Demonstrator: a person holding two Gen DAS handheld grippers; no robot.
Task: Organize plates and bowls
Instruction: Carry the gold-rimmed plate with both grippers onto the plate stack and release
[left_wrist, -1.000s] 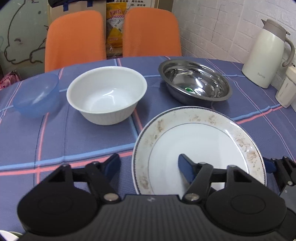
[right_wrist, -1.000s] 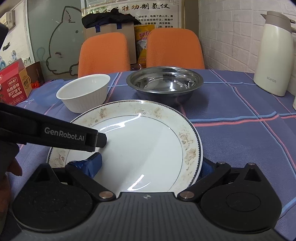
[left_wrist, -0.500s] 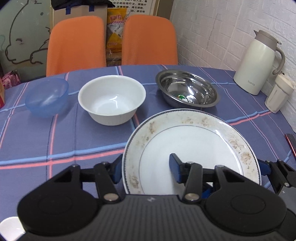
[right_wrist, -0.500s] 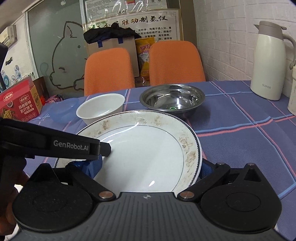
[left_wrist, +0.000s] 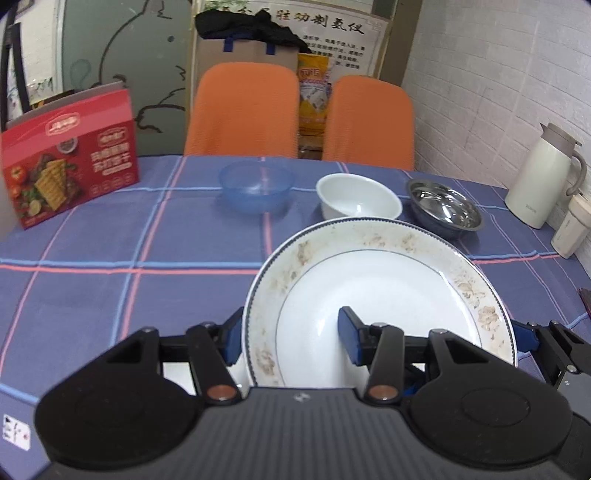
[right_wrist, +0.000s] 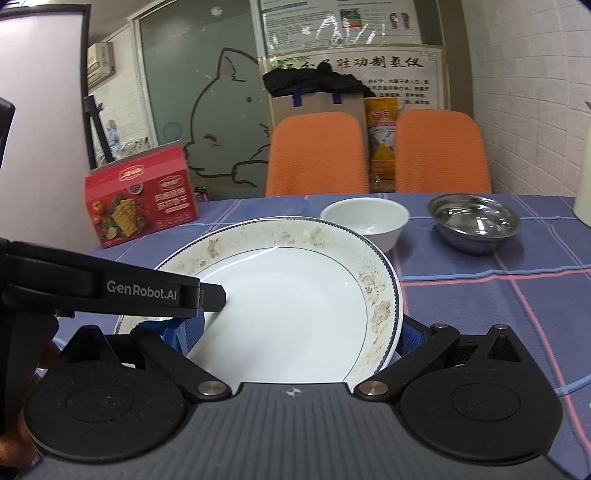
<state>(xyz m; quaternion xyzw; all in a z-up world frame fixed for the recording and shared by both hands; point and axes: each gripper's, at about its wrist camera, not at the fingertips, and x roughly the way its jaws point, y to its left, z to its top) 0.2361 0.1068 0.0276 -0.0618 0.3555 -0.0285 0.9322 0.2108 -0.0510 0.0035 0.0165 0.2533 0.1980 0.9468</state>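
Observation:
I hold a large white plate (left_wrist: 388, 295) with a brown floral rim above the blue checked table (left_wrist: 110, 277). My left gripper (left_wrist: 291, 336) is shut on its left rim, one blue pad inside the plate and one outside. My right gripper (right_wrist: 297, 330) is shut on the plate (right_wrist: 295, 295) from the other side and shows at the plate's right rim (left_wrist: 543, 347) in the left wrist view. Beyond the plate stand a blue plastic bowl (left_wrist: 255, 186), a white bowl (left_wrist: 358, 199) and a steel bowl (left_wrist: 445, 210). Something white shows under the plate's near left edge; I cannot tell what it is.
A red cracker box (left_wrist: 70, 162) stands at the table's far left. A cream thermos jug (left_wrist: 543, 177) and a small white container (left_wrist: 570, 229) sit by the brick wall on the right. Two orange chairs (left_wrist: 243, 110) stand behind the table.
The left gripper closed on the plate's rim. Both grippers then lifted the plate and drew it back from the bowls, which look smaller now. The red box came into view.

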